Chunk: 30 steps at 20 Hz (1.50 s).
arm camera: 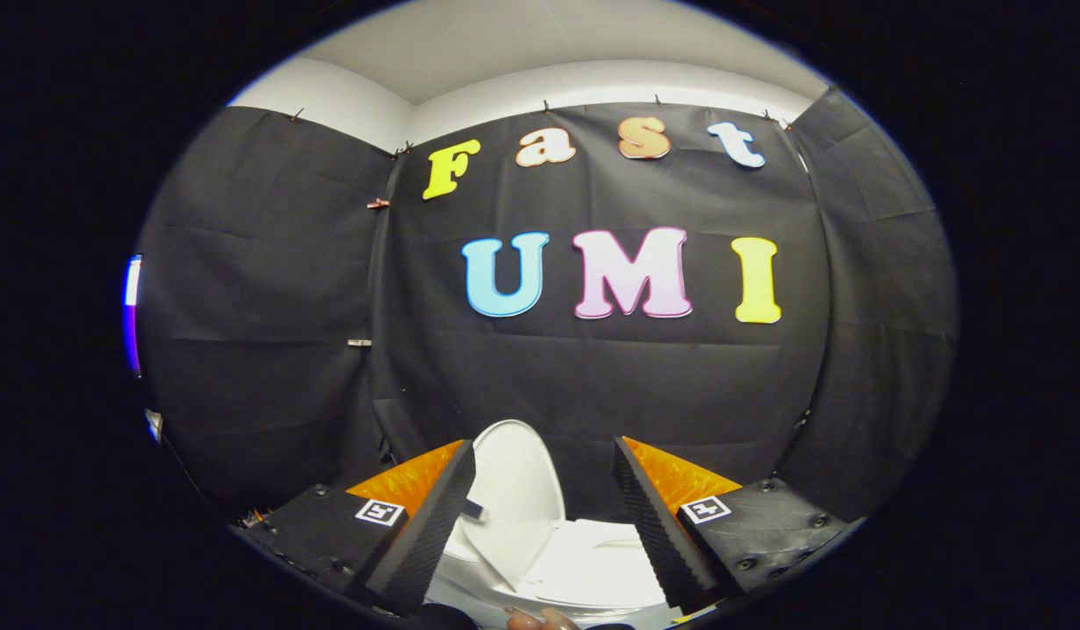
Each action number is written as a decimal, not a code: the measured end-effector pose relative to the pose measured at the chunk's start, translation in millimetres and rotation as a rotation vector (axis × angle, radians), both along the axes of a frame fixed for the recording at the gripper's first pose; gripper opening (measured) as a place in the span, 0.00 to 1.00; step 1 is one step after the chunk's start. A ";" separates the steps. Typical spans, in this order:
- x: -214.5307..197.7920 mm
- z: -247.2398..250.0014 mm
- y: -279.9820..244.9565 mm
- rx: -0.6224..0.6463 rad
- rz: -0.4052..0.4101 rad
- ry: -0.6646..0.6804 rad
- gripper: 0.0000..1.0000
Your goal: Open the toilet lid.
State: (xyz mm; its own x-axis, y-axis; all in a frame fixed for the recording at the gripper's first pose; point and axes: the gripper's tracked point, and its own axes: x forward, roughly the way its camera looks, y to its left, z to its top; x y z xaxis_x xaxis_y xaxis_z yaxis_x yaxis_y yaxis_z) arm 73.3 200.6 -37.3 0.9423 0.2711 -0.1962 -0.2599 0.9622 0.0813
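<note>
Gripper view | claw apart, holding nothing | toilet lid upright between fingers, base partly hidden.

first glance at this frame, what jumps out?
The white toilet lid stands raised, upright between and just beyond the gripper fingers, which are spread wide and touch nothing. Below it the white toilet body lies between the fingers against the black cloth wall. Bright orange panels on the fingers' outer sides also catch the eye.
</note>
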 end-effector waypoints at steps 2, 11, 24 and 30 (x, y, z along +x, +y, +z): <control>-4.2 8.3 -33.4 -0.027 -0.040 -0.017 0.99; -28.3 22.9 -147.9 -0.042 -0.194 -0.052 0.99; -33.7 37.5 -190.8 0.026 -0.230 -0.101 0.99; -39.2 46.5 -184.2 0.049 -0.215 -0.148 0.99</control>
